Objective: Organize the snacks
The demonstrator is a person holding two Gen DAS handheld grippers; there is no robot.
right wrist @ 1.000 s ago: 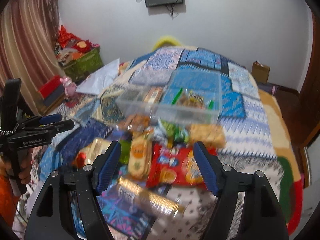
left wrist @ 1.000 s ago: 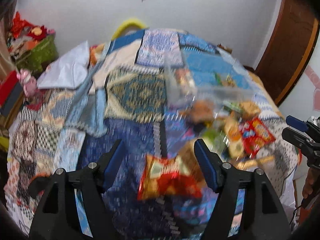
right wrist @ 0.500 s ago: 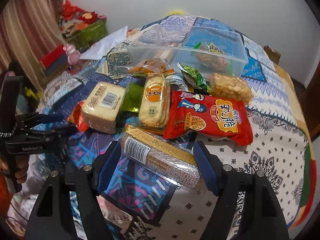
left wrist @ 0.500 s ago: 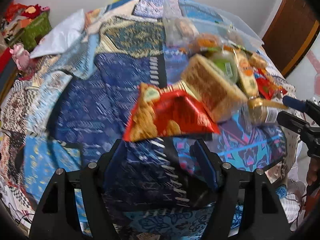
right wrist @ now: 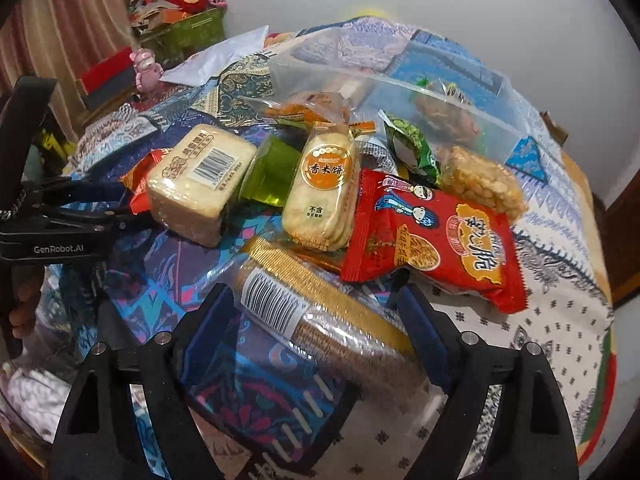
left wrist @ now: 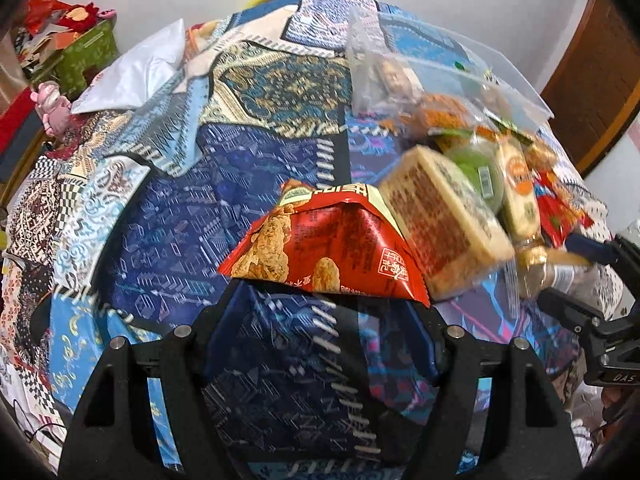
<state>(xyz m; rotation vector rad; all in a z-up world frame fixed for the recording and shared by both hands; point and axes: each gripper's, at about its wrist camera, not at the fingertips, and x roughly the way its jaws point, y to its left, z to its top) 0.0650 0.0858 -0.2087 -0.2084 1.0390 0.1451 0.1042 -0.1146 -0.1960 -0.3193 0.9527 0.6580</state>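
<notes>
**Two Claws Drop Down to the Snack Pile**

Both claws have come down close to the bed since a second ago, and the snacks now look much bigger in each view.

Right now the left gripper point(left wrist: 320, 320) hangs just in front of the red triangle snack bag point(left wrist: 328, 248). Its fingers are apart, and nothing is between them but the blue patchwork blanket point(left wrist: 160, 240). The bag's near edge sits just past the fingertips.

Over on the other side, the right gripper point(right wrist: 316, 312) has just been opening its jaws wider. The long cookie tube point(right wrist: 320, 312) with the gold strip lies between the two fingers, but the pads do not seem to press on it yet.

More snacks lie in a heap behind: a pale cake block point(right wrist: 200, 188), a rice cracker pack point(right wrist: 324, 188), a big red chip bag point(right wrist: 432, 236), a green pea packet point(right wrist: 412, 148) and a yellow puffed snack bag point(right wrist: 484, 184). Behind them all stands the clear plastic bin point(right wrist: 440, 112), which already has a few snacks inside.

This looks like the reaching step, just before picking up. Next, I think each claw needs to slide a bit forward and squeeze gently. The bags are soft and crinkly, so a hard pinch could crush the food. Then the snacks can likely go up into the bin.
</notes>
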